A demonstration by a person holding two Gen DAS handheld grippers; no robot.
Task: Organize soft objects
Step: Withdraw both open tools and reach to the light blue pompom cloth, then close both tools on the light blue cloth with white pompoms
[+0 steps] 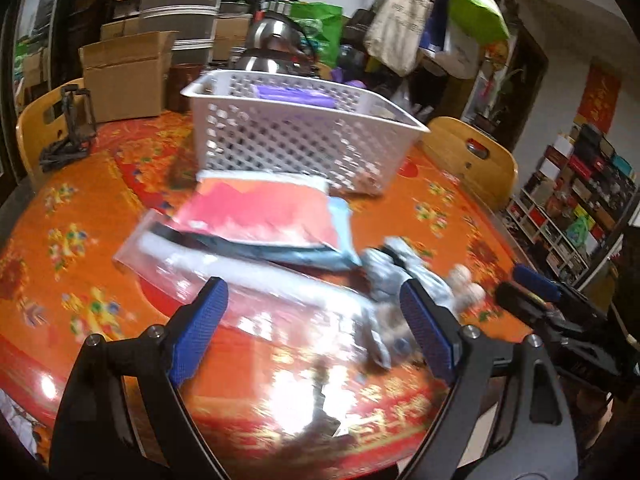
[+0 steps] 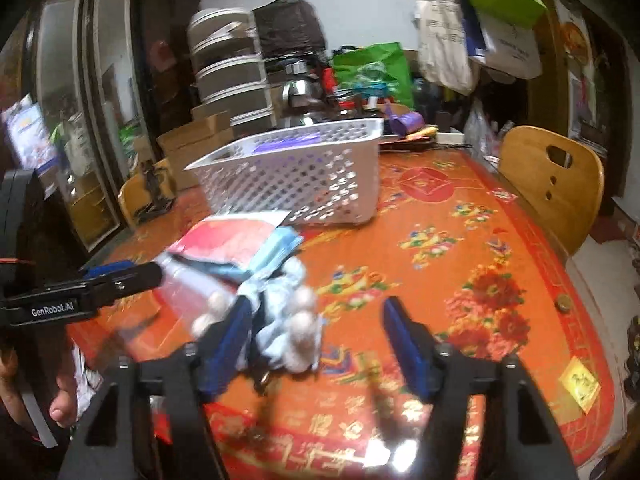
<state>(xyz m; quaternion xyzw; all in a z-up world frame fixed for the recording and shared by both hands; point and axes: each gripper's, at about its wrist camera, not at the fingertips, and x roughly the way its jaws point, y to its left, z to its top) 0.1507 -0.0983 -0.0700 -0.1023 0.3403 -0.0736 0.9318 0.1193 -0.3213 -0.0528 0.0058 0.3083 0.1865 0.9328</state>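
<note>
Blue fingers on our left gripper (image 1: 316,330) and right gripper (image 2: 318,344) gape empty beside pale-blue soft toy (image 2: 286,320); slick plastic packets (image 1: 256,236) may slide off tabletop (image 2: 460,264)

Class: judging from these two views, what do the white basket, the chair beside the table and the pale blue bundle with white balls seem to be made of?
White basket: likely moulded plastic, matte, with lattice holes in its walls.
Chair: apparently wood, glossy honey finish, with cut-outs in the back.
Pale blue bundle: seemingly soft crumpled fabric with fuzzy white pompoms; blur leaves the weave unclear.
</note>
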